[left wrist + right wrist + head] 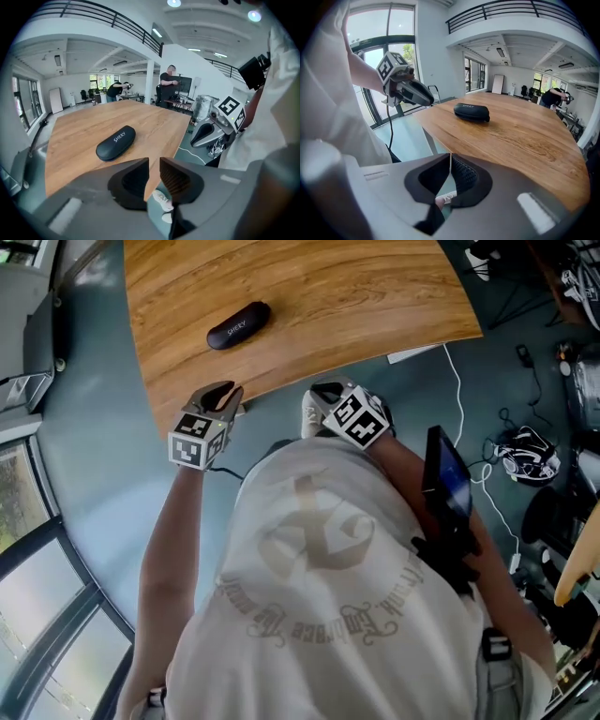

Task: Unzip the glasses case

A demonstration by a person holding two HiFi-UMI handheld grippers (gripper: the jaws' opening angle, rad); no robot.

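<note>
Glasses case: the dark, rounded glasses case (238,324) lay flat on the table (356,296), lid down, towards the far left and well clear of both my tongs.
Zip: I could not make out the zip or its pull in any view, so I could not tell whether it was done up or drawn open.
Left tongs: the left tongs (154,161) hung at the near edge of the table, pointing down and forward at the case. They were nearly clenched, with a narrow slit between the jaws and nothing in them.
Right tongs: the right tongs (450,157) hung just to the right, at the same near edge. They were clenched on nothing.
Stage: I judged that this fitted two cases. Either the case was zipped and waiting, or its zip had been run round and the lid left lying down.
Doing it well: I judged the shell smooth and light, so it would likely skate on the wood if tugged by one pair of tongs alone. Any work on the zip would need the body pinned firmly.
Risk: clenched jaws would knock the case away rather than take it.
</note>
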